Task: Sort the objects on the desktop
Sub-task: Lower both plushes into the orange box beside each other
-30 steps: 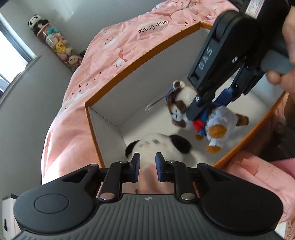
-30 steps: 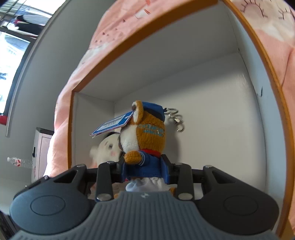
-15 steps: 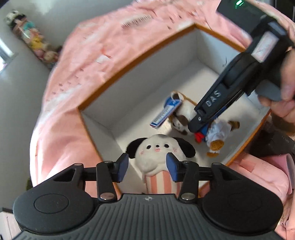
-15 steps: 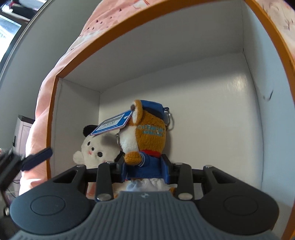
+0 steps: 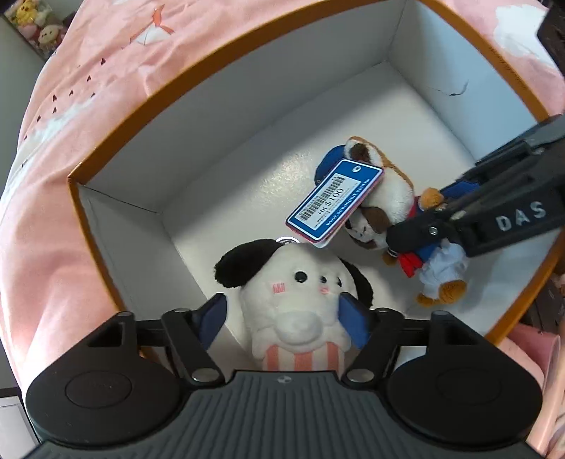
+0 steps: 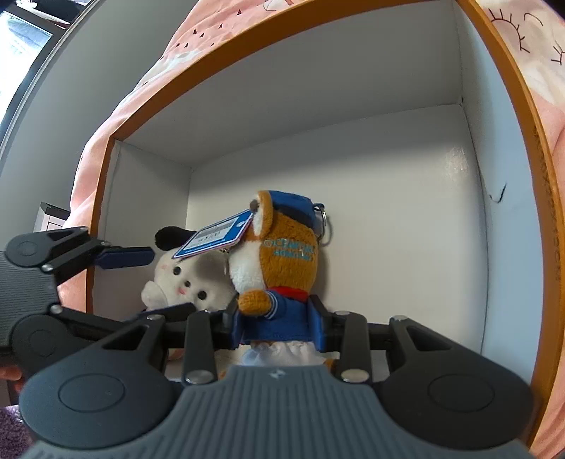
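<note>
A white dog plush (image 5: 293,293) with black ears and a striped cup body lies on the floor of a white box with an orange rim (image 5: 176,88). My left gripper (image 5: 282,321) straddles it, its jaws opening, and the left pad (image 5: 212,317) stands clear of the plush. My right gripper (image 6: 277,328) is shut on the blue jacket of a brown plush (image 6: 282,254) in a blue cap, held upright just inside the box (image 6: 317,46). A blue price tag (image 5: 335,201) hangs from the brown plush (image 5: 388,197) over the dog's head. In the right wrist view the dog plush (image 6: 183,275) sits left of the brown one.
The box rests on a pink printed bedspread (image 5: 88,88). A clear container of small plush toys (image 5: 31,21) stands by the wall at far left. A white cabinet (image 6: 53,219) shows beyond the bed. The box floor to the far right is bare.
My left gripper's jaws have spread from nearly shut on the dog plush to wide apart, and it has tipped down over the box. The right gripper still holds the brown plush.
</note>
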### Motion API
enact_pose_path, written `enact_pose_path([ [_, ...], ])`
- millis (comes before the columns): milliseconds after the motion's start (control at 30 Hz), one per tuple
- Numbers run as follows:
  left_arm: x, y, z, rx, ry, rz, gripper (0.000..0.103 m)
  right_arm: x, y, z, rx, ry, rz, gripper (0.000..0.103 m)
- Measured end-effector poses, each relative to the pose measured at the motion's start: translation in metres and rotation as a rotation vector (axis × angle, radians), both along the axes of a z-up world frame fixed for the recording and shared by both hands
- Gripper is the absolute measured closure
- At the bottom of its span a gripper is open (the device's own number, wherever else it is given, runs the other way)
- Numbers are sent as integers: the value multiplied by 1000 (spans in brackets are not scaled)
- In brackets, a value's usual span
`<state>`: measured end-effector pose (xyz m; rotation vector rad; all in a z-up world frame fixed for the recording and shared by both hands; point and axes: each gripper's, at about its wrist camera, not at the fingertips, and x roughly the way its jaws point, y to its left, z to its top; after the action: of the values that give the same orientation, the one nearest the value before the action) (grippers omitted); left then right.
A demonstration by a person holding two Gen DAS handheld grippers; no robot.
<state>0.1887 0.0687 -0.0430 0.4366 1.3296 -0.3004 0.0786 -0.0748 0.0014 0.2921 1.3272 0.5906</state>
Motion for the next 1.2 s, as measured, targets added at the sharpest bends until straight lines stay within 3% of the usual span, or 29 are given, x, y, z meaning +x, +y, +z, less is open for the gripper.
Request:
enact_pose_path([
  [100, -1, -3, -3, 16, -7, 23, 16, -1, -8, -5, 11, 16, -3, 64],
  [133, -1, -4, -3, 18, -12, 31, 19, 0, -10, -5, 15, 23, -6, 64],
  [200, -4, -5, -2, -21, -8, 44, 38, 0, -11, -4, 19, 35, -6, 64],
  [233, -6, -5, -2, -15, -19, 67, 39, 1, -10, -4, 19, 38, -4, 64],
  [300, -13, -12, -1, 15, -44, 64, 41, 1, -8, -5, 16, 44, 2, 64],
  [533, -33, -16, 5, 157, -141, 203, 46, 5, 13, -10, 60, 132, 26, 65],
  [700, -30, -11, 14, 150, -137, 272, 48, 10, 39, -9, 91, 165, 52, 66],
  [833, -29, -12, 10, 160, -113, 239, 43, 9, 56, -16, 69, 192, 95, 66],
  [1000, -38, 3, 23, 86, -96, 220, 41, 8, 57, -26, 58, 229, 123, 68],
  [1200, -72, 8, 52, 26, -198, 200, 41, 2, 72, -22, 8, 197, 209, 68],
])
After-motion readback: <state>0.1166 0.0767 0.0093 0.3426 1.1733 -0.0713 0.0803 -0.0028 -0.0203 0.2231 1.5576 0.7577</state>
